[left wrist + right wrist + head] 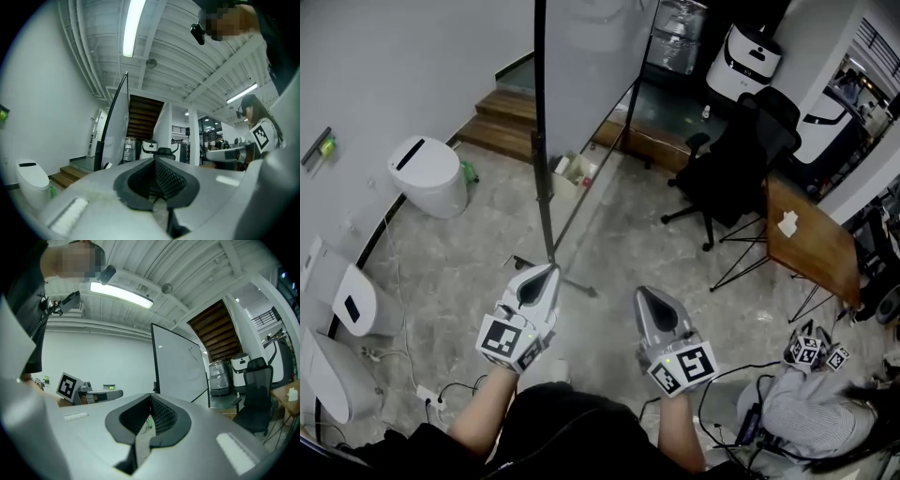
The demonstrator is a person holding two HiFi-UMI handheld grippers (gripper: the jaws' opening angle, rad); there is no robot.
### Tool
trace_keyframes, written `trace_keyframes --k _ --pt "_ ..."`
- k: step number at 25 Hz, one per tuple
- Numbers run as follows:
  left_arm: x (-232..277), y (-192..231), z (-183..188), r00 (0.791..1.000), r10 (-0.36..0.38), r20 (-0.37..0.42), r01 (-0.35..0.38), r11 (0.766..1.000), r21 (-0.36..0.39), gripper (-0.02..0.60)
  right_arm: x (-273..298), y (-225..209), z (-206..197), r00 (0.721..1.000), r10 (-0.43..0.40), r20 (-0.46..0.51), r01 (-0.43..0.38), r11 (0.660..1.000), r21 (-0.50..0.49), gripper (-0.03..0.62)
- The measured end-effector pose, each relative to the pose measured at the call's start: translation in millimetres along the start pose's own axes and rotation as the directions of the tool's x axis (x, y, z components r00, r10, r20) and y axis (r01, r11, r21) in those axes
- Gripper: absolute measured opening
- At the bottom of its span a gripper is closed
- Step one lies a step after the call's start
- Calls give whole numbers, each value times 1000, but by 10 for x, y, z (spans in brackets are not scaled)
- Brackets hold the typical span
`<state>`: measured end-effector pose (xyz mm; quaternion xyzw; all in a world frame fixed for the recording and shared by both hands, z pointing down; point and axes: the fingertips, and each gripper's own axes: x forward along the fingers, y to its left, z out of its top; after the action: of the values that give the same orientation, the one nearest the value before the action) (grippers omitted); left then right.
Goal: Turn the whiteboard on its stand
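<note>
White whiteboard (591, 66) sits edge-on on its stand (546, 216), just ahead of left gripper (546, 274), right gripper (647, 295) alongside. Both jaws closed, empty, prob. poised to push, not grasp.

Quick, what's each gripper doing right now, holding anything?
Left gripper: closed, holding nothing.
Right gripper: closed, holding nothing.

place: office-lab | evidence: whiteboard (591, 75), office chair (741, 159), wooden desk (811, 239), white robot (745, 61) (beside wooden stairs (502, 122))
</note>
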<state>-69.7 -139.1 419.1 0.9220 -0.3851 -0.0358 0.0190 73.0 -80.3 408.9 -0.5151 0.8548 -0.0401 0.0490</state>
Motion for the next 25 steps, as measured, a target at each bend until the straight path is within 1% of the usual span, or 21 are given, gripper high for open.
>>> trace_keyframes --k 3,6,10,14,17,19,22,25 --pt "69 165 -5 1000 -6 12 6 1000 -17 2 125 -19 -2 1000 -21 1 21 1000 -9 9" --pt "117 304 -12 1000 -14 -16 14 1000 -20 2 244 -21 -9 999 -41 5 41 999 -15 9" --pt "147 483 -41 999 -36 6 36 999 -9 2 411 9 -19 999 -54 8 54 998 -17 9" --pt "202 640 81 1000 -22 10 22 1000 -19 2 550 21 44 998 -60 19 61 998 -24 9" --pt "225 795 27 1000 -25 7 25 1000 -7 2 650 40 65 998 -62 21 63 998 -23 9" --pt "258 886 33 1000 -14 2 14 1000 -13 2 714 46 50 998 -60 20 61 998 -21 9" --pt "329 952 45 1000 -3 -6 3 1000 -20 2 770 22 32 998 -56 20 56 998 -20 9" --pt "405 990 -46 1000 2 -13 -2 1000 -6 2 806 -52 45 998 -53 27 53 998 -18 9"
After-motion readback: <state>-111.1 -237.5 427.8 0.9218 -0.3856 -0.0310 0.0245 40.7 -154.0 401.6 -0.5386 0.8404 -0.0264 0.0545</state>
